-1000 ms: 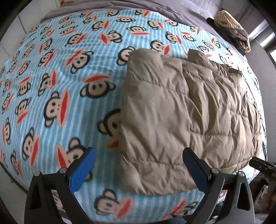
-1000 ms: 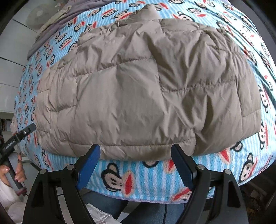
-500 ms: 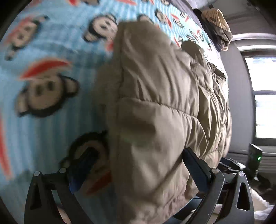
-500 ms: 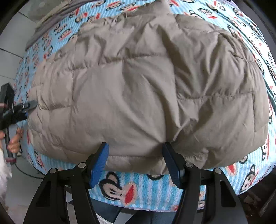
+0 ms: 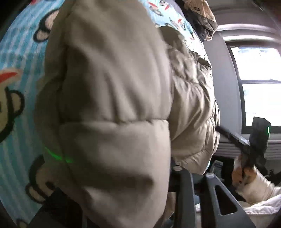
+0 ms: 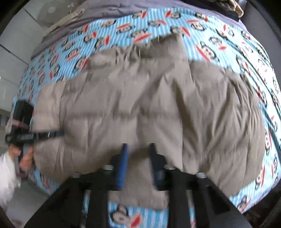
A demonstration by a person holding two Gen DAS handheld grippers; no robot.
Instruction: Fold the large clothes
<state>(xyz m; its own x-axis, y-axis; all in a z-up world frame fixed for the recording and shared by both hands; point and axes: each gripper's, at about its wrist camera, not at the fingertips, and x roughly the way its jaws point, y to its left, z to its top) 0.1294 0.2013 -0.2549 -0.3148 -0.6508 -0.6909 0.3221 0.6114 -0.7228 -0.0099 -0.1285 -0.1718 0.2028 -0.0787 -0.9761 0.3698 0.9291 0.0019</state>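
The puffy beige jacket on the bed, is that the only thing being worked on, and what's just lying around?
Part of the job:
- beige jacket
- left gripper, its jaws just closed on the jacket's end
- right gripper, its jaws just closed on the near hem

Lying about:
- monkey-print blanket
- grey bedding
- clothes heap at the far corner

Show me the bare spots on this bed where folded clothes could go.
Bare blanket lies beyond the jacket's far edge, up to the grey sheet, and along the jacket's right side. The near edge is crowded: both tongs have just been closing on the jacket there.
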